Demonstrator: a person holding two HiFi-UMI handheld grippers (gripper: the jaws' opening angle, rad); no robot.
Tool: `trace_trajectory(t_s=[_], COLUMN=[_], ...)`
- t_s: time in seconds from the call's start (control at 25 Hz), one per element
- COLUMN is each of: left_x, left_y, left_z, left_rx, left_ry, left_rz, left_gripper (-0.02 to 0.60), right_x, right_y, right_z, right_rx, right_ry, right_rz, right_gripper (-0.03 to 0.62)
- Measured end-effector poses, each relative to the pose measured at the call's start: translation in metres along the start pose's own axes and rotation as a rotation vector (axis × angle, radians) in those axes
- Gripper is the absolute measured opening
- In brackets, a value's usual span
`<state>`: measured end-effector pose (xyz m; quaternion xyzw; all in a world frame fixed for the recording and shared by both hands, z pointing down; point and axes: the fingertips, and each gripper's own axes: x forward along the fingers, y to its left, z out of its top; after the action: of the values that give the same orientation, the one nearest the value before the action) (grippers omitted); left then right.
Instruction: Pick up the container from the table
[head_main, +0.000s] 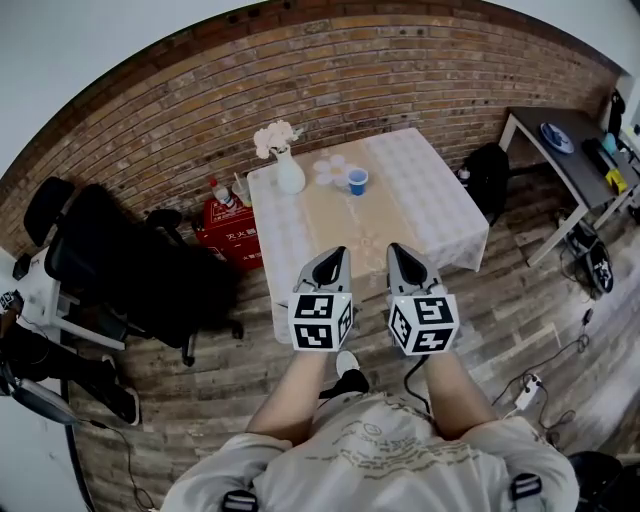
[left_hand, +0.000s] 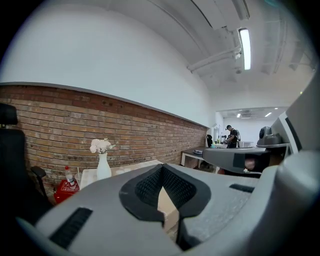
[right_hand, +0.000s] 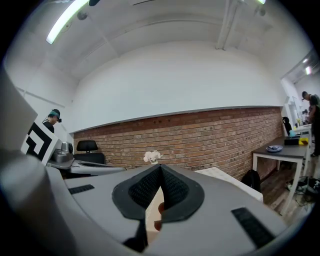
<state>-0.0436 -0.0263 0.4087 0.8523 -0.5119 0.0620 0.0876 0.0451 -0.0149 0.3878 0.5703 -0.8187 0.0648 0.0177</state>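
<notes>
Down at the bottom of the head view, I see two forearms reach out from a pale printed shirt (head_main: 372, 452), side by side, each carrying one of my tongs. The left gripper (head_main: 338, 256) and the right gripper (head_main: 400, 252) sit level with each other near mid-frame, marker cubes facing the camera and tips pointing at the near edge of the table (head_main: 445, 215). Each gripper's own view shows its dark ribbed pads meeting at the tip. Both tongs are closed with nothing between them.

Beyond them, a white checked cloth covers the square table and a beige runner lies down its middle. The blue container (head_main: 357, 181) stands upright on the far half of that runner, well apart from both grippers. It is just right of a cluster of clear cups (head_main: 330, 168). A white vase (head_main: 289, 174) of pale flowers stands at the table's far left corner.

On the wooden floor (head_main: 520, 330), a red box (head_main: 228, 230) sits left of the table and a black office chair (head_main: 130, 268) stands further left. A grey desk (head_main: 560, 150) occupies the upper right, and a brick wall (head_main: 400, 80) closes the scene behind.
</notes>
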Motion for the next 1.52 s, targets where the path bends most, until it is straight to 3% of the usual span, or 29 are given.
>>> trace_trajectory(t_s=[0.6, 0.92, 1.52], left_x=[0.131, 0.159, 0.2], left_y=[0.068, 0.092, 0.132], left_z=[0.036, 0.021, 0.024], left_rx=[-0.013, -0.04, -0.074], left_ry=[-0.001, 0.046, 0.045], left_rz=[-0.088, -0.1, -0.025], left_gripper=[0.003, 0.003, 0.003], right_x=[0.141, 0.178, 0.241], right_y=[-0.041, -0.048, -0.063], right_z=[0.025, 0.013, 0.009], right_rx=[-0.005, 0.024, -0.012], right_ry=[0.002, 0.031, 0.046], right_rz=[-0.053, -0.053, -0.001], right_gripper=[0.002, 0.002, 0.002])
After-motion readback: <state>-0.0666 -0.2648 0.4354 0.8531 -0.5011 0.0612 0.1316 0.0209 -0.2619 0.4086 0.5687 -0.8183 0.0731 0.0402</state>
